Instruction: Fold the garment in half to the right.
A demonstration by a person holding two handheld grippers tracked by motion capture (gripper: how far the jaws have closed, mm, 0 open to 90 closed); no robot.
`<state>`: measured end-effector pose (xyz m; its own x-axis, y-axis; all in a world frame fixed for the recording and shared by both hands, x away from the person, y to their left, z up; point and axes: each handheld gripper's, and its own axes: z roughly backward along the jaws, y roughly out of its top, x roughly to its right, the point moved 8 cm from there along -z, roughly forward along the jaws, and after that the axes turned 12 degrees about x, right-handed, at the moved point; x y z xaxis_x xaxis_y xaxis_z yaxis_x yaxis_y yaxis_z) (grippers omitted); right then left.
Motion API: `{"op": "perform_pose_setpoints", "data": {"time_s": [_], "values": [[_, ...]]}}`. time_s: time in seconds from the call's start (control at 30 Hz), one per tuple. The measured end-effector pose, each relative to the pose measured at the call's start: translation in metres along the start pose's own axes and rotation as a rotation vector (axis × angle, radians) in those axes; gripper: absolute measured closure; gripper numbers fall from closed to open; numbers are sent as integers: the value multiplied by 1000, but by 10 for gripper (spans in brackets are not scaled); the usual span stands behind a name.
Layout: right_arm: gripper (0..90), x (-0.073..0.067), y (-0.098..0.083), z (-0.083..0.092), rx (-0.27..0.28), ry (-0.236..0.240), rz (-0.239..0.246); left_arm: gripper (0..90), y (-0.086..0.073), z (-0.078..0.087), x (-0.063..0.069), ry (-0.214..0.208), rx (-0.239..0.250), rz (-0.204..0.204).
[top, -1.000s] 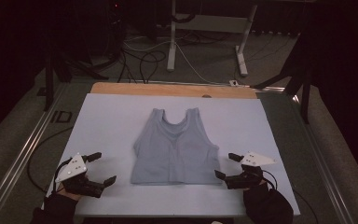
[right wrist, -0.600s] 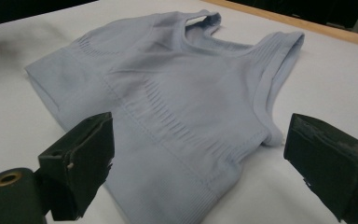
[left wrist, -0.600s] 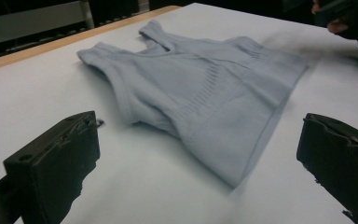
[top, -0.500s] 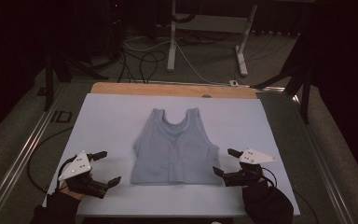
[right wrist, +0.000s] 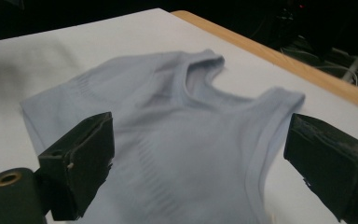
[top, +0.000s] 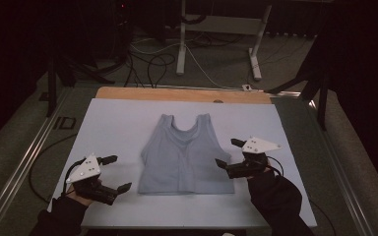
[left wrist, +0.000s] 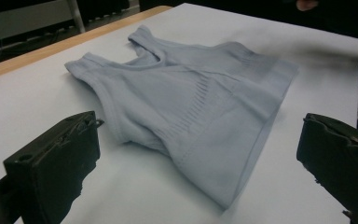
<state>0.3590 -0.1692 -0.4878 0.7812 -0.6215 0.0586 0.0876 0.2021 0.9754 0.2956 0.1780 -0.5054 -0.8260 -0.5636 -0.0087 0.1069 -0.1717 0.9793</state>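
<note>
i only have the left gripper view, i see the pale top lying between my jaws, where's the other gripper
Observer: In the high view the right gripper sits at the right side edge of the tank top, with its jaws spread.
Operator: is it holding the cloth
Observer: No. The right gripper view shows both jaws wide apart above the flat fabric, nothing pinched between them.
Operator: and how far off is mine
Observer: The left gripper is off the garment's lower left corner, a strip of the white mat showing between them.
Operator: what's past the mat
Observer: A wooden table edge runs along the far side.
</note>
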Motion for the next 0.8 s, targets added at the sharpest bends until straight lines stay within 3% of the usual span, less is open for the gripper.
{"op": "perform_pose_setpoints", "data": {"time_s": [0.4,0.8], "values": [[85,2,17,-57,-3,64,29,2,3,-19,9,-30,-25,7],[85,0,31,-108,-8,114,31,2,-2,-31,15,11,-98,21]]}}
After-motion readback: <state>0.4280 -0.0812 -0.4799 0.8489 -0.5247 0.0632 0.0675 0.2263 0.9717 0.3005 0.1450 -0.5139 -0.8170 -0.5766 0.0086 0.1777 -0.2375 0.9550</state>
